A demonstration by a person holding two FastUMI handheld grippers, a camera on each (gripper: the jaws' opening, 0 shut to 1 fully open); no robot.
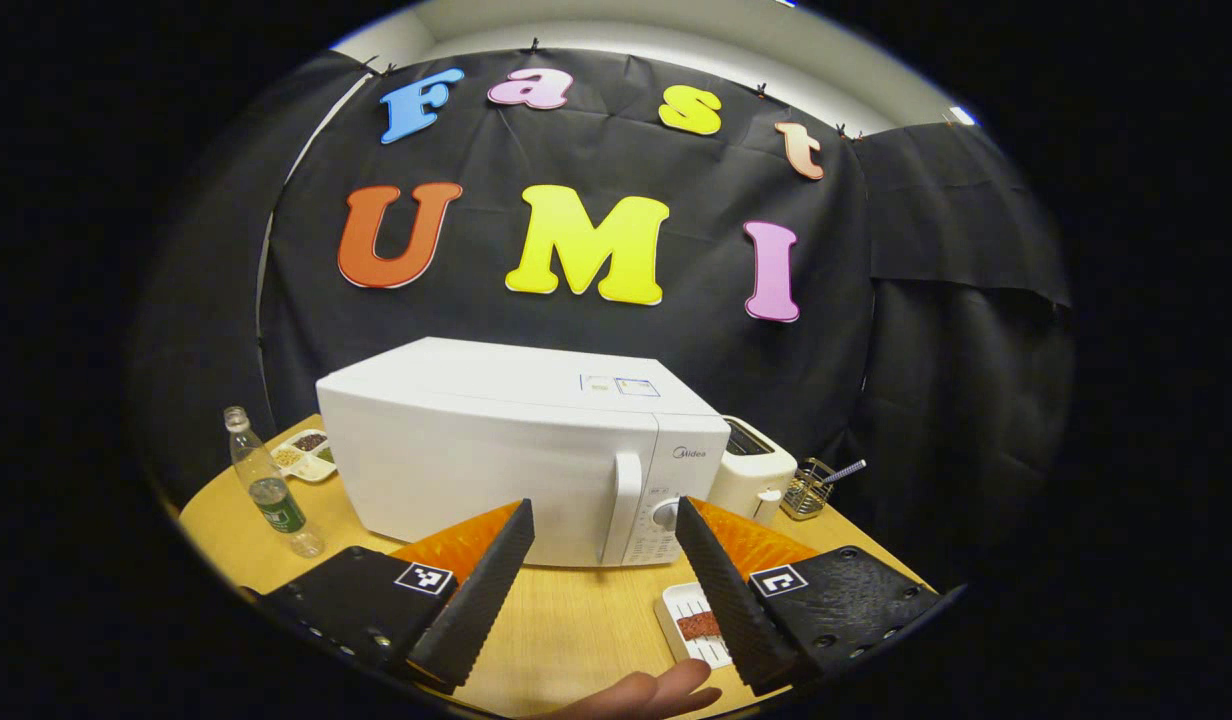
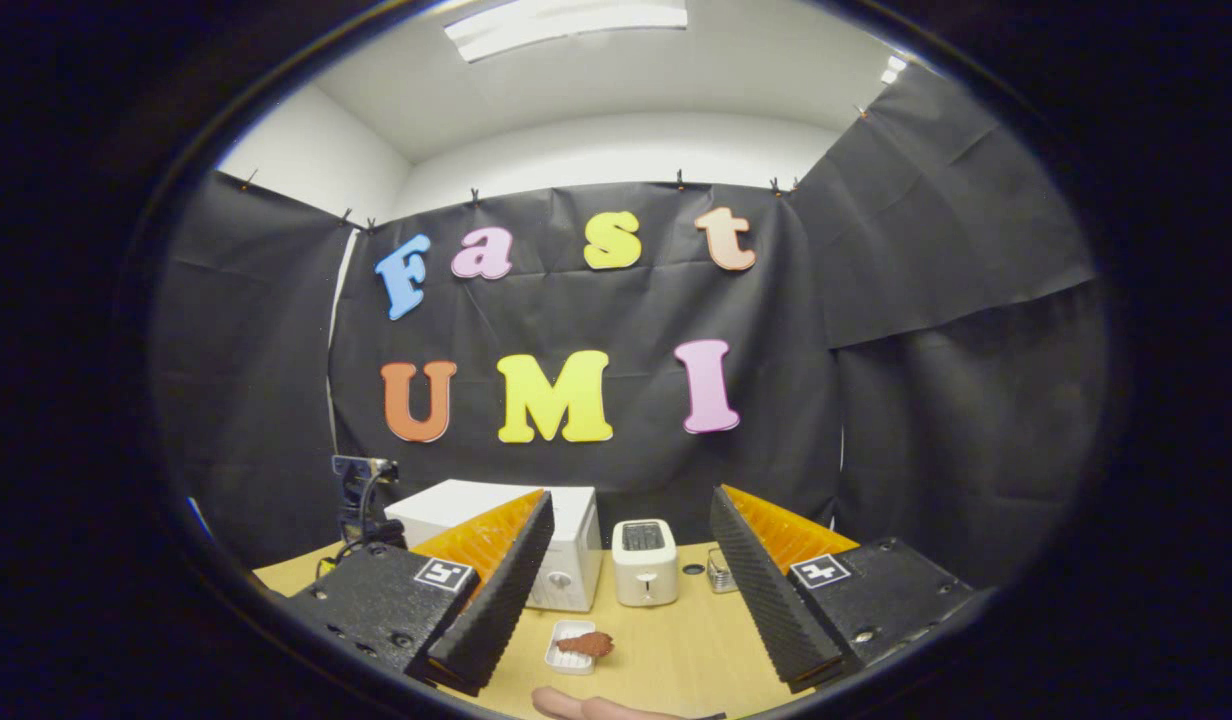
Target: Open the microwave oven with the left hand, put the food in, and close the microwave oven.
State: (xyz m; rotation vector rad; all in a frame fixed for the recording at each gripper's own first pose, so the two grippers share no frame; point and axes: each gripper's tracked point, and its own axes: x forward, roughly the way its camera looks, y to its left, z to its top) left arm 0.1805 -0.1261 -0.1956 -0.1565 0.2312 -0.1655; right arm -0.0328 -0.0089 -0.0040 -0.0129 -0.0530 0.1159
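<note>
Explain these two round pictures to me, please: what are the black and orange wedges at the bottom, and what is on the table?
The wedges are tongs that a person holds, one in each hand. A camera rides on each. The left gripper view looks past the left tongs, open and empty, at a closed white microwave. The right gripper view shows the right tongs, also open. On the wooden table lie a white tray of food, a toaster, a plastic bottle and a snack dish.
</note>
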